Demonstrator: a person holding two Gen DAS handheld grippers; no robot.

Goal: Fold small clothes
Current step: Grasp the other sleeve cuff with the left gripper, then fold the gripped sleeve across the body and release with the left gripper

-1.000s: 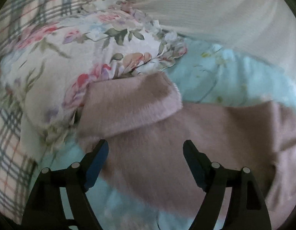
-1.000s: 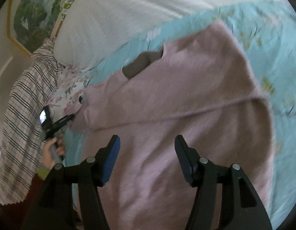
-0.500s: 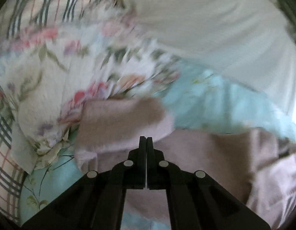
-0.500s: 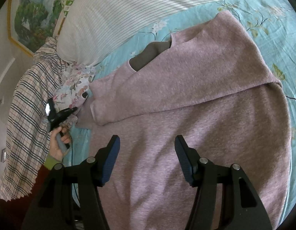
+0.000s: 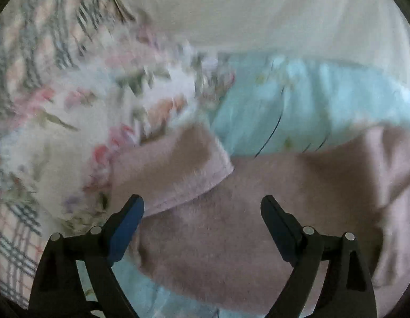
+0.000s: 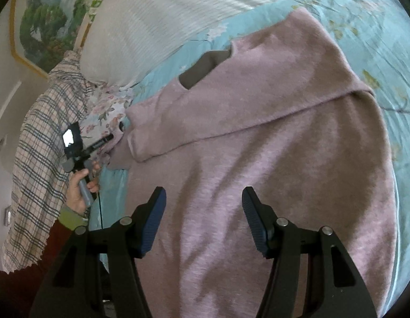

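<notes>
spread flat on a pale blue bedsheet (image 6: 377, 21) printed with thin branches lies a fuzzy mauve sweater (image 6: 271, 159), its neck opening toward the pillows. one sleeve (image 6: 244, 111) is folded across the chest, so the cuff (image 5: 175, 169) ends near the sweater's left edge, just beside a floral cushion (image 5: 80, 122).

in the left wrist view the left gripper (image 5: 202, 206) hangs over that cuff and the sweater body below it. its jaws have just been opening and now stand wide apart, with only fabric lying beneath the gap and neither blue pad pressing on it. this view is blurred, so fine detail of the cushion and the plaid blanket (image 5: 38, 34) behind it is hard to make out.

in the right wrist view the right gripper (image 6: 203, 206) hovers over the lower body of the sweater, jaws parted about halfway, gripping nothing. at the left edge of this view a hand (image 6: 79, 188) in a dark red sleeve with a green cuff grasps the handle of the other gripper, which points at the folded sleeve's end. a large white ribbed pillow (image 6: 157, 23) sits at the head of the bed, with a landscape picture (image 6: 43, 18) on the wall beyond.
</notes>
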